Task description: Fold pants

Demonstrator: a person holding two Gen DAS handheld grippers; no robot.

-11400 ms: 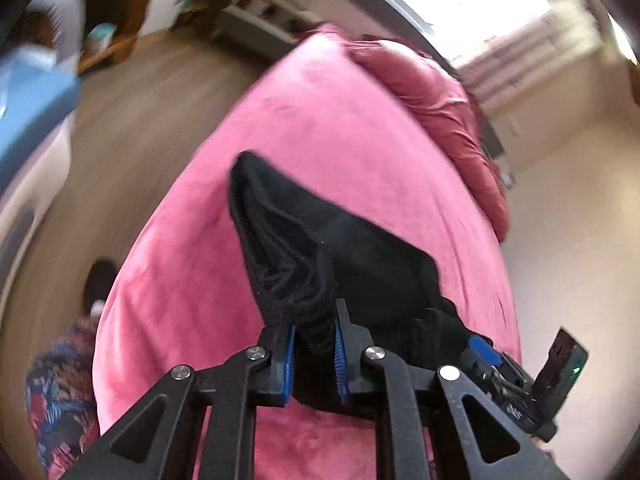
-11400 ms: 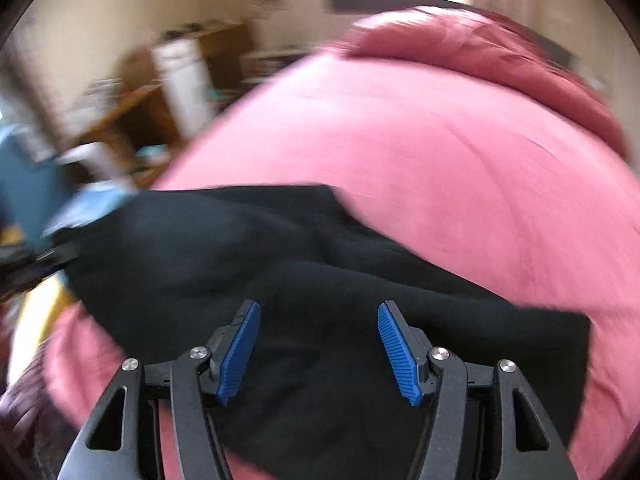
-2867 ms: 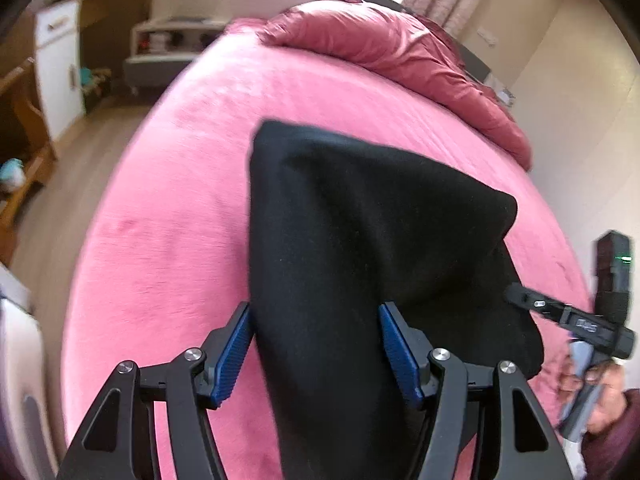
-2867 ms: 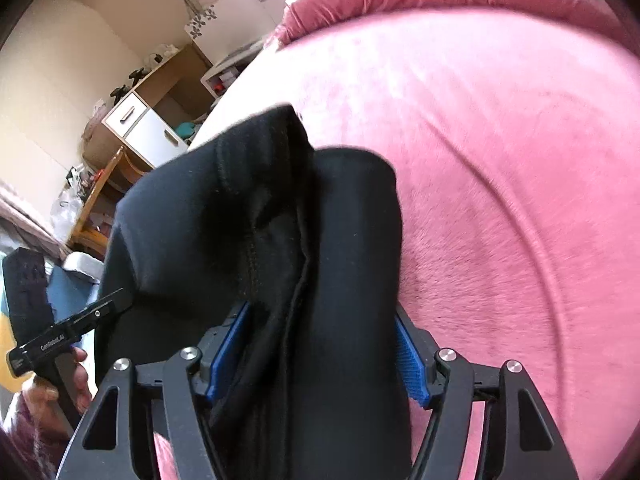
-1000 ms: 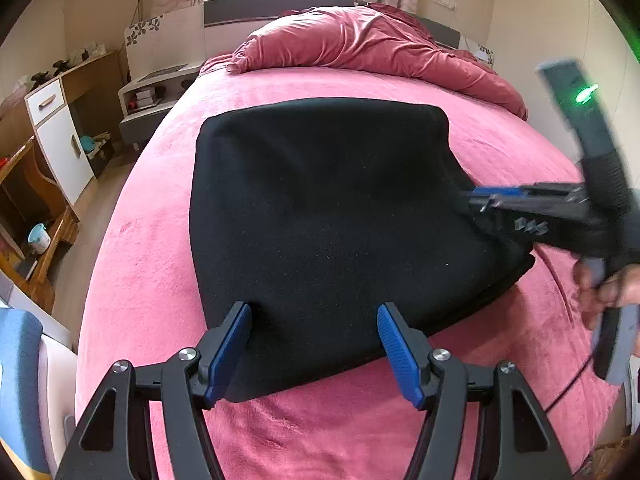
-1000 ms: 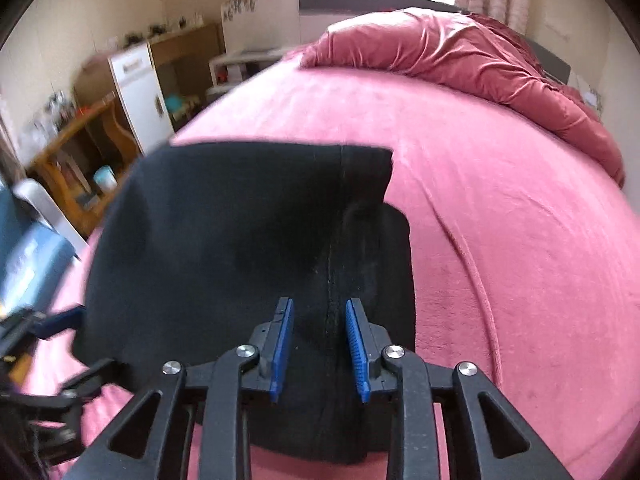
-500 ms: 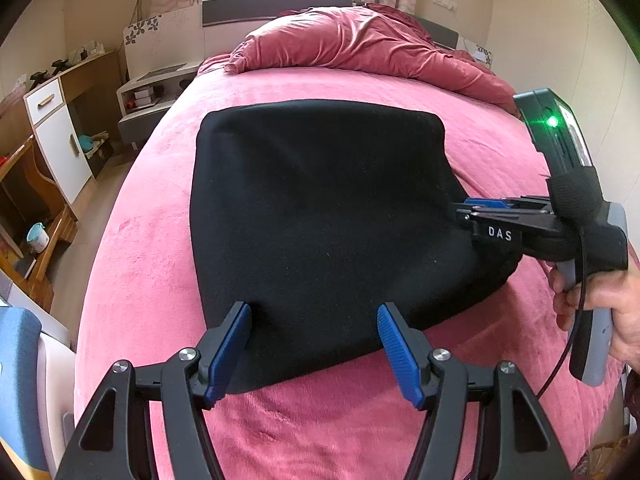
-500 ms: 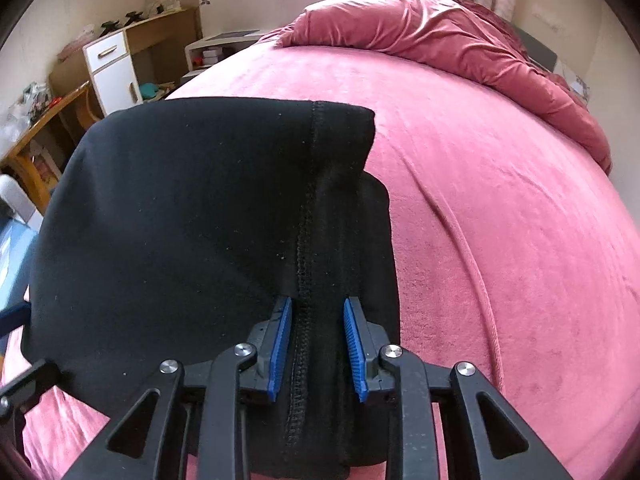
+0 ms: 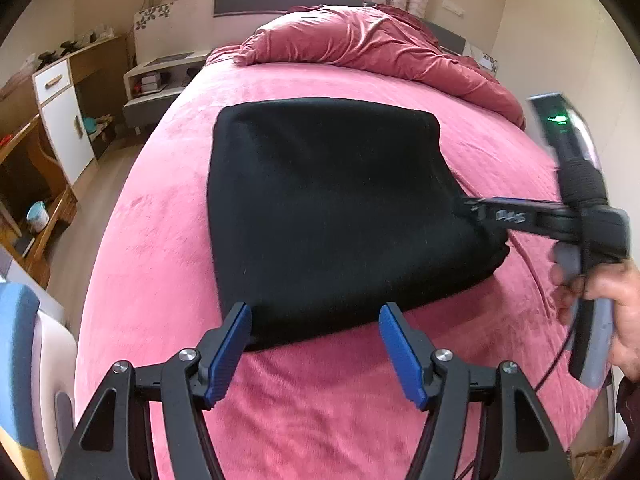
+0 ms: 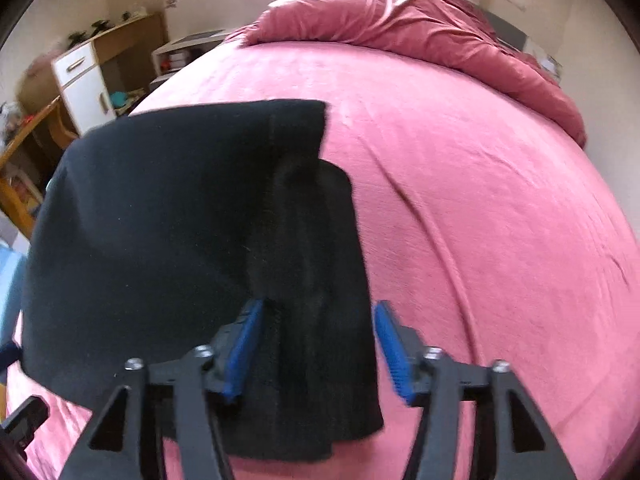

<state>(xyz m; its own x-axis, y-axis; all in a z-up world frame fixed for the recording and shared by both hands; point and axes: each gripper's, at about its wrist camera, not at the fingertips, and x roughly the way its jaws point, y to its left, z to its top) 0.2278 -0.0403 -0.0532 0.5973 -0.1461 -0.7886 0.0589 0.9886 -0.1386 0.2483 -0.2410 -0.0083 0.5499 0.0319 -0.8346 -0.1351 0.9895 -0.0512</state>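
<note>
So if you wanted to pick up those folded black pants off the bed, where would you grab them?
Probably at the near right corner of the black pants, where the thick seam edge lies stacked. The right gripper is already there, its jaws opening with that cloth between them. Come in low from the bed's near edge: layered edges give the pads something to pinch, while the flat middle offers nothing.

Folded black pants [image 9: 328,208] on pink bed [image 9: 160,280], left claw [image 9: 316,344] open

Bare bedspread [image 9: 168,264] flanks pants [image 9: 320,208]; duvet [image 9: 372,48] apparently blocks beyond
</note>
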